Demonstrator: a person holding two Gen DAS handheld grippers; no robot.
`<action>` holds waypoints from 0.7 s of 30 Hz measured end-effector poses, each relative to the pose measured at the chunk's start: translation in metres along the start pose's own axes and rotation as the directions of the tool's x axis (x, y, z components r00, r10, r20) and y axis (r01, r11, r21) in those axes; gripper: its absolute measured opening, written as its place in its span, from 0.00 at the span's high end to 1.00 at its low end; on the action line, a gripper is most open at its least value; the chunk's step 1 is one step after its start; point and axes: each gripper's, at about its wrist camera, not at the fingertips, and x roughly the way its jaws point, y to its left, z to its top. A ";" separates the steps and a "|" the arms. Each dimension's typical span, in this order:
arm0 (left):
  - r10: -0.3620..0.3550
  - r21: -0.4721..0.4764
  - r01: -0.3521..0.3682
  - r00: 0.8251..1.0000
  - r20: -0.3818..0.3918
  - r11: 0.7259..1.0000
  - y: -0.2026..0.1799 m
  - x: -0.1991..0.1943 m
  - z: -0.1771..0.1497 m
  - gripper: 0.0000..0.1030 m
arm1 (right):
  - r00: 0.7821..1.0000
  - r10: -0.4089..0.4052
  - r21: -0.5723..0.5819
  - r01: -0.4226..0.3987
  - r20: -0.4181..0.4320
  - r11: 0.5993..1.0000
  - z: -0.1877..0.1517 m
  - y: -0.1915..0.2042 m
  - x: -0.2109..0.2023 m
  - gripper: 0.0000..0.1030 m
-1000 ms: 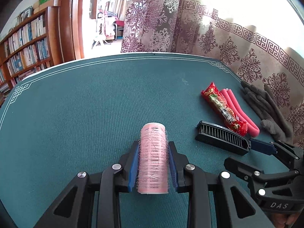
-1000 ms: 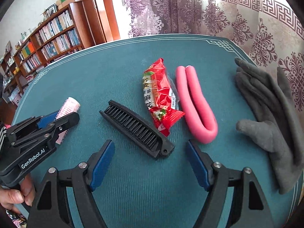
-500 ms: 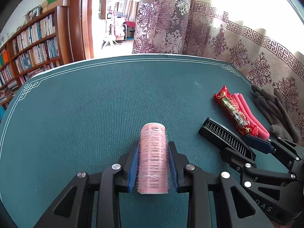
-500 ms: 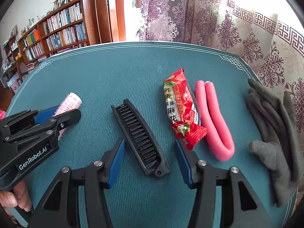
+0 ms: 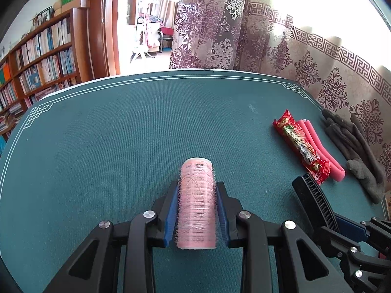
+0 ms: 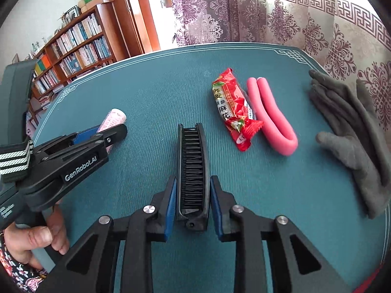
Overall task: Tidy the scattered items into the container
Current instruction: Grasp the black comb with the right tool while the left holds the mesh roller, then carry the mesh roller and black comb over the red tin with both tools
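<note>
On the green surface [image 6: 146,102], the right tongs [image 6: 193,202] had been narrowed around the black folding comb [image 6: 193,168], wide a second before; the pink hair roller [image 5: 196,207] stayed clamped in the left tongs [image 5: 196,213]. No container was seen.

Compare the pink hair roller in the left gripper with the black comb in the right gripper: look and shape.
The hair roller is pale pink; the comb is black. The roller is a round cylinder with a fuzzy surface and stray hairs; the comb is a flat, narrow bar with rows of teeth. Both lie lengthwise between blue pads: the roller in the left gripper, the comb in the right gripper.
</note>
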 end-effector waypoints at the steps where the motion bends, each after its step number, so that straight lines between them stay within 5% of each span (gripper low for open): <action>1: -0.001 0.002 0.001 1.000 -0.002 1.000 -0.001 -0.001 0.000 0.70 | 1.000 -0.001 0.009 0.001 0.012 1.000 -0.004 -0.001 -0.008 0.72; 21: -0.159 0.118 0.166 0.985 -0.072 0.979 -0.092 -0.068 -0.048 0.70 | 0.984 -0.053 0.156 0.026 0.168 0.987 -0.105 -0.054 -0.162 0.72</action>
